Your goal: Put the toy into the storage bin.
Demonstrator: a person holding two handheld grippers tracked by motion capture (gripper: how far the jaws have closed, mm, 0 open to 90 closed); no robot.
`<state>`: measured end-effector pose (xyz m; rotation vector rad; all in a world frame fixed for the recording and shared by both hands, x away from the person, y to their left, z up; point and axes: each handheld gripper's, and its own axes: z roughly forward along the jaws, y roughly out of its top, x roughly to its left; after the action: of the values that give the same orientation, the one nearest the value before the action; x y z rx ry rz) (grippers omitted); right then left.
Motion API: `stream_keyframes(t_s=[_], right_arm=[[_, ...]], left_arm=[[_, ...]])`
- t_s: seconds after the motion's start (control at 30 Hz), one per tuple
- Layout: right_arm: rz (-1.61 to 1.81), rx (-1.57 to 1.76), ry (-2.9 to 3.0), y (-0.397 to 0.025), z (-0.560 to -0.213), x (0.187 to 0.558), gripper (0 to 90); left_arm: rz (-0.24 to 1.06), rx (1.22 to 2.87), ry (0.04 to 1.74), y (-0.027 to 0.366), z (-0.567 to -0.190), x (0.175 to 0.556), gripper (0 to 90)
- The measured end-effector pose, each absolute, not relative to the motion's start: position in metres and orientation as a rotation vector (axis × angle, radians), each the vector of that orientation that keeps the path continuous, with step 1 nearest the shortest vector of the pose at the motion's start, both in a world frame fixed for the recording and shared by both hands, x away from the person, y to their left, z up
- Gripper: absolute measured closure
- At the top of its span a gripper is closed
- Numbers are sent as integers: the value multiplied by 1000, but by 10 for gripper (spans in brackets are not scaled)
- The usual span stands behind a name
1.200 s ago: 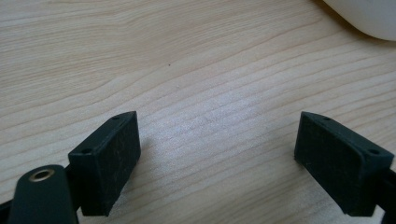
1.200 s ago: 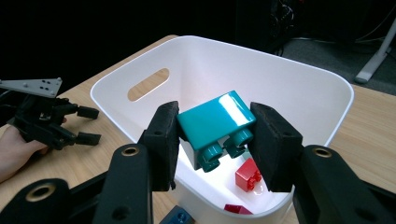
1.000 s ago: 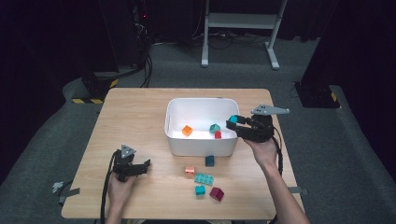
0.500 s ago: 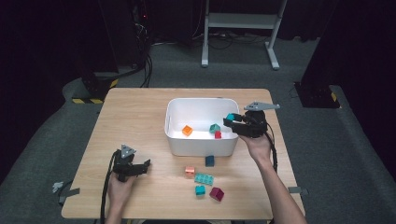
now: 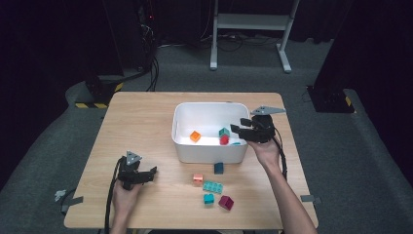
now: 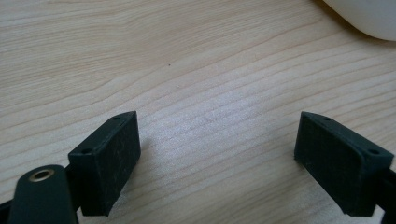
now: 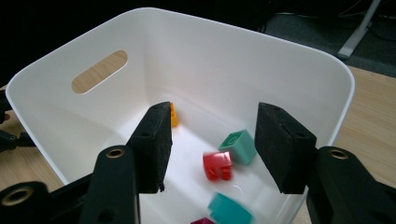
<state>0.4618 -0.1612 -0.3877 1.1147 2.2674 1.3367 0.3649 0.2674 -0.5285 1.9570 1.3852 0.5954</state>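
My right gripper [image 5: 237, 130] hangs open over the right side of the white bin [image 5: 209, 104]. In the right gripper view its jaws [image 7: 214, 122] stand apart with nothing between them, above the bin [image 7: 299, 60]. Below them lie a red brick [image 7: 217, 165], a mint brick [image 7: 239, 145], an orange brick [image 7: 173, 115] and a blurred teal brick [image 7: 229, 210]. From above, the orange brick [image 5: 195, 136], mint brick [image 5: 224, 131] and red brick [image 5: 224, 140] show inside. My left gripper [image 5: 151, 174] rests open on the table front left, over bare wood [image 6: 217, 140].
Loose bricks lie in front of the bin: dark teal [image 5: 218, 168], salmon [image 5: 197, 179], a flat teal one [image 5: 213, 187], a small teal one [image 5: 209, 198] and magenta [image 5: 225, 202]. The bin's corner [image 6: 369, 18] shows far ahead of the left gripper.
The right gripper held a teal brick above the bin's right rim; now it is open and the teal brick is down in the bin. The left gripper has stayed put.
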Motion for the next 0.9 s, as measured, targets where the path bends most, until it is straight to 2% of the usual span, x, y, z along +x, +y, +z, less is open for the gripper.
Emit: stream_keyframes(t_s=[0.57, 0.9], right_arm=[[1400, 1048, 2205, -177, -380, 427, 446], [1391, 997, 2224, -179, -389, 400, 451]], left_arm=[[595, 1959, 1386, 267, -528, 365, 144], [595, 1959, 1386, 267, -528, 365, 144]])
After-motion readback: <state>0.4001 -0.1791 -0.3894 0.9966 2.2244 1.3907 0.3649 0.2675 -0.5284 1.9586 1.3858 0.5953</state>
